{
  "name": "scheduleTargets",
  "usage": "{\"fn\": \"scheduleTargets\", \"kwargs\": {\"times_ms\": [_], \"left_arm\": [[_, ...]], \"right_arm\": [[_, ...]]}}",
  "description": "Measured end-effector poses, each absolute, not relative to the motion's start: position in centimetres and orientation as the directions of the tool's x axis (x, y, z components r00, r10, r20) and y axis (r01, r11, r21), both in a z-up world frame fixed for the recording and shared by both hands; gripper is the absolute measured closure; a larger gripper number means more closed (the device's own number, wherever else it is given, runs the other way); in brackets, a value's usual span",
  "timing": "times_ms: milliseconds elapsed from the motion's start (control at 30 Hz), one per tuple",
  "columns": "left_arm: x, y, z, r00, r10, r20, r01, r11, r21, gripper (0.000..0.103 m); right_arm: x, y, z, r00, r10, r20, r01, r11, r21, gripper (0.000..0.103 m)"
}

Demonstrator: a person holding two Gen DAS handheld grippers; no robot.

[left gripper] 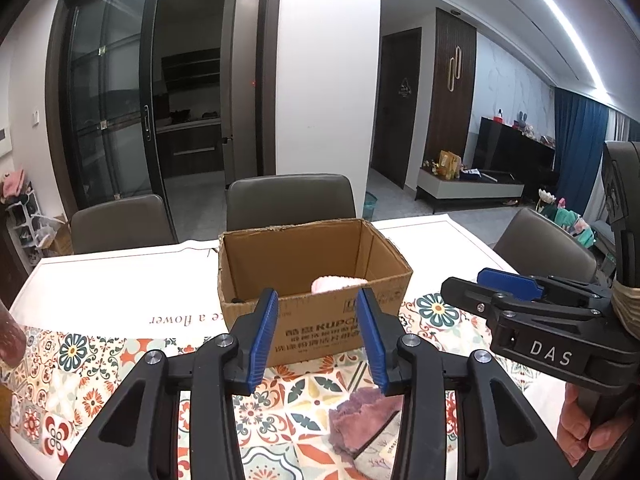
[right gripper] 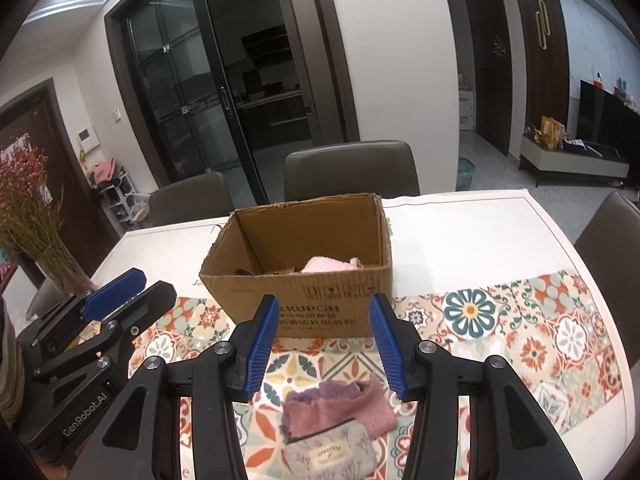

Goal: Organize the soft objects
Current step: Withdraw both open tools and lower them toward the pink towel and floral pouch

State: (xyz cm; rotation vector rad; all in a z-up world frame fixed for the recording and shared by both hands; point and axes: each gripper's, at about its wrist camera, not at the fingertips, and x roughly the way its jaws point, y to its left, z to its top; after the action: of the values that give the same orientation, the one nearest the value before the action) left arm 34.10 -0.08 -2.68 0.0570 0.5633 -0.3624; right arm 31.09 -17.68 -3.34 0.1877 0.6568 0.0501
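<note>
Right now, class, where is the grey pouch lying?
In the right wrist view, the grey pouch lies on the patterned tablecloth, low and central, with a pink cloth partly on top of it, on the near side of the cardboard box.

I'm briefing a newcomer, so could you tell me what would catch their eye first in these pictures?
The open cardboard box at mid-table, a pink soft item inside. Nearer, on the patterned tablecloth, a mauve cloth overlaps a grey pouch, below the empty right gripper.
</note>
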Motion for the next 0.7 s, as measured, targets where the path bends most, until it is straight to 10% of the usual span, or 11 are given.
{"fn": "scheduleTargets", "kwargs": {"times_ms": [700], "left_arm": [[29.8,1.1,-3.9,0.752,-0.359,-0.553,0.415,0.909,-0.026,0.062]], "right_arm": [[25.4,-17.0,-5.0,0.774,0.038,-0.633,0.125,0.969,0.211,0.055]]}}
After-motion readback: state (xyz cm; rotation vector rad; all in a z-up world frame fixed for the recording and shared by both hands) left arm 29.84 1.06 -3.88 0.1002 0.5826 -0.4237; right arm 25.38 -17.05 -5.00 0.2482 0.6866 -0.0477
